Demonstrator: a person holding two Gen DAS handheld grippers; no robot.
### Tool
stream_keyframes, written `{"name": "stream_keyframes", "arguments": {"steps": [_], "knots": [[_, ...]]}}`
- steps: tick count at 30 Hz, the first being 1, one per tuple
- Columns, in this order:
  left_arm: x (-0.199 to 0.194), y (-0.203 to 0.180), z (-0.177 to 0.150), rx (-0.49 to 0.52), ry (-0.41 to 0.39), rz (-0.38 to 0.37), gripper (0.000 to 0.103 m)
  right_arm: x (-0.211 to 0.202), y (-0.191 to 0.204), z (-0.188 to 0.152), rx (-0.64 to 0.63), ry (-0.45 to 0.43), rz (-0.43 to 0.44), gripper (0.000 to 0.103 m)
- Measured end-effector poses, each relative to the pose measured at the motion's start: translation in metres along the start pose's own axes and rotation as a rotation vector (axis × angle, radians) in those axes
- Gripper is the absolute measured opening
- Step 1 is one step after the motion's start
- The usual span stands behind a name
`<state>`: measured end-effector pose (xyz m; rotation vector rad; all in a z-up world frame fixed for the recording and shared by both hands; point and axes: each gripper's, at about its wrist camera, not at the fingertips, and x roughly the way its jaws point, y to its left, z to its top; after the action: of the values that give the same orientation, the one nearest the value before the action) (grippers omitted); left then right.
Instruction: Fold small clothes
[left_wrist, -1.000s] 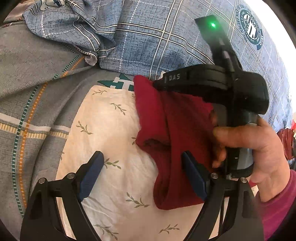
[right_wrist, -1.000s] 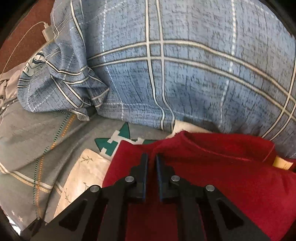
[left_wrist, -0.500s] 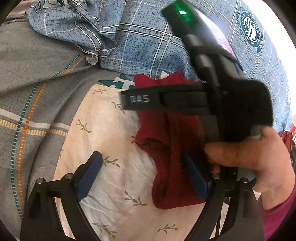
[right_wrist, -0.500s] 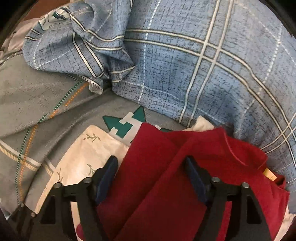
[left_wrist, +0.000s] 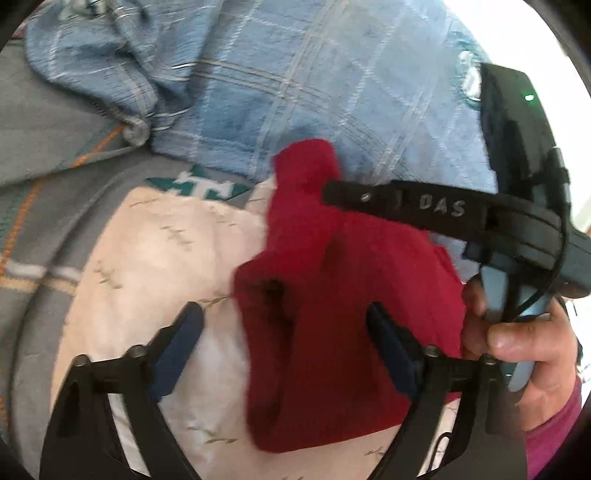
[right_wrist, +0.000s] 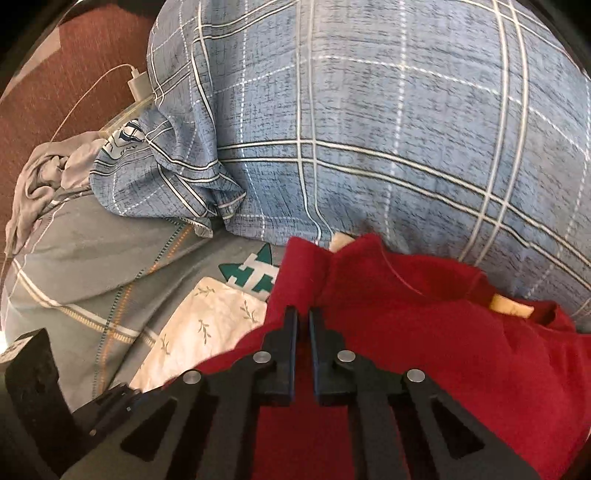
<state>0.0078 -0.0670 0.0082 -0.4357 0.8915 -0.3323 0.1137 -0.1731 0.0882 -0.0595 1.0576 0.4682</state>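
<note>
Here the rumpled red garment is pinched by the right gripper; left gripper spread.

1 red garment, 2 grippers

A bed covered with a grey sheet with striped lines and a green-and-white motif. A cream pillow with a small leaf print lies on it. A rumpled blue plaid quilt is heaped along the bed's far edge. Beyond the far left corner, a reddish-brown surface with a white charger and cable. Bright daylight glares at upper right.
</note>
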Motion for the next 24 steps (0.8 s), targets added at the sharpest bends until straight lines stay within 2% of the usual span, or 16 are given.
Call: {"name": "stream_keyframes", "arguments": {"steps": [1,2,5,6,7,8,10,12,13,21,22,24], "knots": [[0.002,-0.005,-0.001,0.018,0.012,-0.014,0.050,-0.002,-0.003,-0.001,0.008,0.003,0.003,0.005],[0.005,-0.012,-0.001,0.044,0.028,-0.019,0.044,-0.003,-0.006,-0.001,0.019,0.012,0.013,0.006],[0.001,-0.019,-0.004,0.091,0.011,-0.025,0.039,-0.005,-0.012,-0.003,0.092,0.014,0.072,0.015],[0.001,-0.020,-0.003,0.087,0.018,-0.040,0.034,-0.008,-0.016,-0.002,0.121,0.016,0.097,0.017],[0.000,-0.020,-0.002,0.082,0.021,-0.052,0.031,-0.010,-0.018,0.001,0.141,0.022,0.109,0.032],[-0.002,-0.020,-0.001,0.080,0.019,-0.061,0.031,-0.011,-0.019,0.004,0.153,0.026,0.112,0.050],[-0.005,-0.021,0.001,0.086,0.006,-0.070,0.027,-0.008,-0.016,0.008,0.146,0.028,0.096,0.065],[-0.010,-0.023,0.000,0.087,0.000,-0.085,0.027,-0.004,-0.009,0.014,0.118,0.050,0.085,0.068],[-0.010,-0.024,0.000,0.087,-0.002,-0.089,0.027,0.003,-0.004,0.017,0.103,0.070,0.082,0.073],[-0.021,-0.040,-0.004,0.152,-0.039,-0.100,0.027,0.055,0.027,0.034,-0.028,0.311,0.008,0.080],[-0.021,-0.042,-0.004,0.157,-0.041,-0.098,0.027,0.059,0.031,0.035,-0.050,0.330,-0.006,0.086],[-0.021,-0.044,-0.005,0.165,-0.041,-0.091,0.027,0.073,0.040,0.033,-0.107,0.393,-0.035,0.090]]}}
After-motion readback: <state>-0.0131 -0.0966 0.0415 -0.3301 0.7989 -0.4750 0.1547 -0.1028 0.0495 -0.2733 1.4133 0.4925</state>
